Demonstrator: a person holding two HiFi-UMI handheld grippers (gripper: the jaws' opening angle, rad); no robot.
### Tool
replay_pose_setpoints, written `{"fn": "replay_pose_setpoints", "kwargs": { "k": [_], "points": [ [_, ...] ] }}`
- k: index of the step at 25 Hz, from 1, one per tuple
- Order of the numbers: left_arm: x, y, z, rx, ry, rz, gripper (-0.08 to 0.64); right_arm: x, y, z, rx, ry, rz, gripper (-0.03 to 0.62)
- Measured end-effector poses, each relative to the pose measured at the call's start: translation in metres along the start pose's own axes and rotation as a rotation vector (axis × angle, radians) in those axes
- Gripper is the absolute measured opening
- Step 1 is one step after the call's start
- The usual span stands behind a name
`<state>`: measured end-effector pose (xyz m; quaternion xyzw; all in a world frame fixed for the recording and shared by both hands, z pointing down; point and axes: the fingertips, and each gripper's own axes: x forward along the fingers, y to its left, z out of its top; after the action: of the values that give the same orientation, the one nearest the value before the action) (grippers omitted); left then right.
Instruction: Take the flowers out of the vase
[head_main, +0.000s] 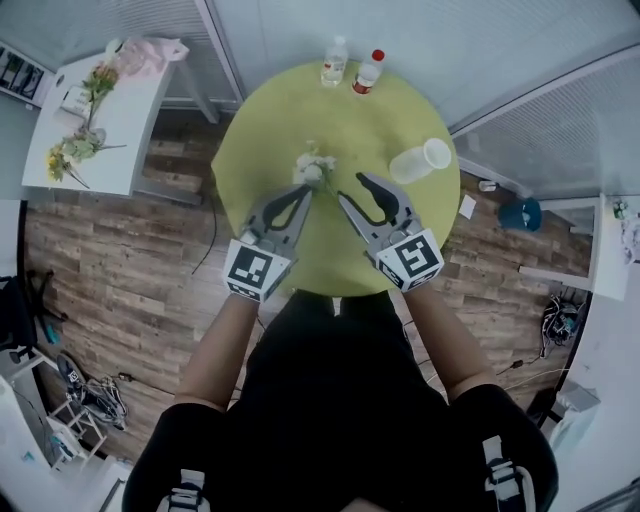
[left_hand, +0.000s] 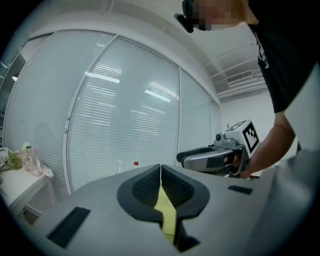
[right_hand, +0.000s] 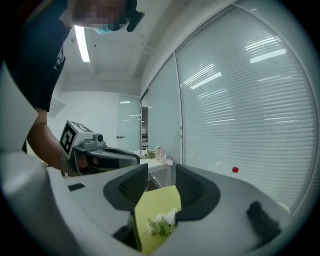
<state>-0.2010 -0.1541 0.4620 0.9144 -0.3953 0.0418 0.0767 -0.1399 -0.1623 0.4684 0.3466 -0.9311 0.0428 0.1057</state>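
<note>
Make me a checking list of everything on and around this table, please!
Surface: round yellow-green table.
Job's things: white flowers lie on the table, out of the clear vase, which lies on its side.
Clutter: clear bottle and red-capped bottle at the far edge.
Grippers: left gripper shut, holding nothing; right gripper open, holding nothing.
Cables: loose cables on the wooden floor.
Surroundings: white side table with more flowers.
</note>
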Motion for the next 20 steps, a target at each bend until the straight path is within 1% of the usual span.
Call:
{"fn": "replay_pose_setpoints", "kwargs": {
  "k": [2, 3, 6, 9, 11, 14, 17, 20],
  "points": [
    [-0.005, -0.016, 0.012, -0.003, -0.003, -0.032, 0.015, -0.019, 0.003, 0.014, -0.013, -0.026, -0.001, 0.174],
    [-0.007, -0.024, 0.019, -0.002, -0.006, -0.045, 0.015, -0.029, 0.004, 0.021, -0.014, -0.040, -0.001, 0.161],
    [-0.009, -0.049, 0.039, 0.012, -0.029, -0.070, 0.015, -0.058, 0.008, 0.039, 0.001, -0.080, 0.001, 0.112],
    [-0.005, -0.072, 0.055, 0.027, -0.029, -0.084, 0.015, -0.085, 0.007, 0.045, -0.011, -0.092, 0.015, 0.054],
    [0.001, -0.086, 0.063, 0.045, -0.038, -0.086, 0.015, -0.101, 0.004, 0.051, -0.011, -0.110, 0.033, 0.030],
    [0.005, -0.106, 0.074, 0.051, -0.056, -0.080, 0.015, -0.123, 0.000, 0.059, 0.011, -0.130, 0.054, 0.020],
    [0.006, -0.124, 0.080, 0.031, -0.040, -0.064, 0.015, -0.136, 0.000, 0.075, 0.029, -0.172, 0.074, 0.018],
    [0.013, -0.139, 0.086, 0.034, -0.047, -0.044, 0.015, -0.147, -0.006, 0.071, 0.014, -0.155, 0.112, 0.019]
  ]
}}
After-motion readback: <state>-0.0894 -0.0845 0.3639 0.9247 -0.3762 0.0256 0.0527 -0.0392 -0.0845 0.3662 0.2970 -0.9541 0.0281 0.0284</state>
